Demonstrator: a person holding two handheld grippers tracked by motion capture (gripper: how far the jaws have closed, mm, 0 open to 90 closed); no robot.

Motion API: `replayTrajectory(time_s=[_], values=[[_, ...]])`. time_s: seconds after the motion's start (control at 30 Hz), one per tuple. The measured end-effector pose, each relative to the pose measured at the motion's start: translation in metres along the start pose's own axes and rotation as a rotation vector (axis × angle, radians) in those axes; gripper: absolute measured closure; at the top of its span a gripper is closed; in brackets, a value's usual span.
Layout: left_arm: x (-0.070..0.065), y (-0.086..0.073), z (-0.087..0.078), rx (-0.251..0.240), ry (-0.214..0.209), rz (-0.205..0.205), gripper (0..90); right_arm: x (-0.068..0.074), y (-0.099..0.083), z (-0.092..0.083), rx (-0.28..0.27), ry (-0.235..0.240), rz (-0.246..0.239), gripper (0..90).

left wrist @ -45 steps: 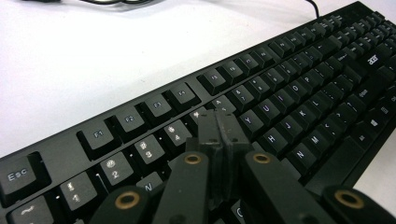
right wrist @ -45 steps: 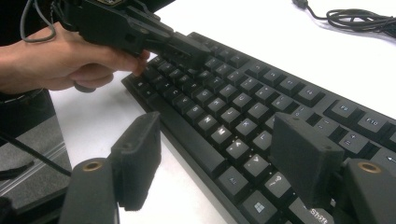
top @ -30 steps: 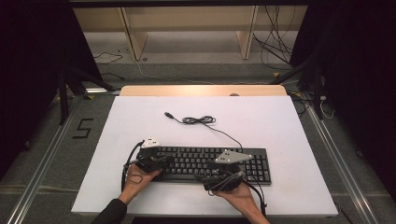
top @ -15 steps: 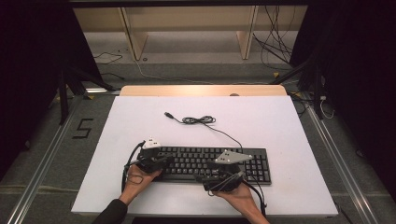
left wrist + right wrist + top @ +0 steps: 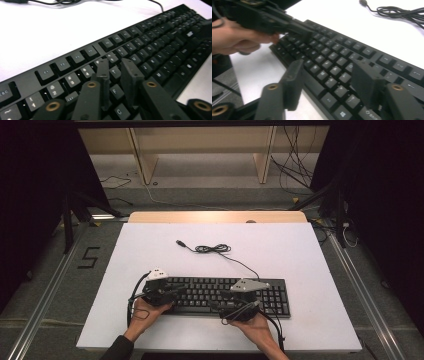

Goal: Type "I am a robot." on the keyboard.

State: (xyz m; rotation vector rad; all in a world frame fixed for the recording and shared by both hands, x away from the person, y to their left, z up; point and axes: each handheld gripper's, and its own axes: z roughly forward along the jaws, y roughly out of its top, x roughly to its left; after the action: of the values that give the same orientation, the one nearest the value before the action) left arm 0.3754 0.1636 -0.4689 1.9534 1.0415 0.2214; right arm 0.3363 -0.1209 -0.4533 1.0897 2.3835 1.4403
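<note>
A black keyboard [image 5: 225, 295] lies near the table's front edge; its cable [image 5: 215, 249] coils behind it and ends in a USB plug [image 5: 179, 242]. My left gripper [image 5: 181, 290] hangs over the keyboard's left end. Its jaws have just been opening and stand a narrow gap apart above the letter keys [image 5: 115, 68], with nothing between them. My right gripper [image 5: 226, 299] is low over the keyboard's front edge, near the middle. Its jaws have just been closing but remain wide apart, straddling the bottom key rows [image 5: 328, 68] without gripping anything. Whether either gripper's tips touch the keys I cannot tell.
The white tabletop [image 5: 300, 250] stretches behind and to the right of the keyboard. A wooden strip [image 5: 215, 216] runs along its far edge. In the right gripper view, the other hand [image 5: 237, 37] and its gripper [image 5: 269, 20] hover close over the keyboard's far end.
</note>
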Motion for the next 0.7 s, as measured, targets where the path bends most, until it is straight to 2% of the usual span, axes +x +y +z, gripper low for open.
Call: replayTrajectory(time_s=[0.27,0.43,0.6,0.7], values=[[-0.001,-0.003,-0.012,-0.024,-0.035,-0.036,58.4,-0.008,0.004,0.005,0.023,-0.044,0.015,65.0],[-0.005,-0.006,-0.017,-0.037,-0.051,-0.040,46.5,-0.011,0.006,0.011,0.033,-0.059,0.009,77.7],[-0.007,-0.008,-0.023,-0.053,-0.060,-0.043,40.2,-0.013,0.009,0.019,0.048,-0.070,0.007,87.6],[-0.008,-0.010,-0.026,-0.068,-0.062,-0.045,38.1,-0.014,0.010,0.024,0.056,-0.077,0.008,90.0]])
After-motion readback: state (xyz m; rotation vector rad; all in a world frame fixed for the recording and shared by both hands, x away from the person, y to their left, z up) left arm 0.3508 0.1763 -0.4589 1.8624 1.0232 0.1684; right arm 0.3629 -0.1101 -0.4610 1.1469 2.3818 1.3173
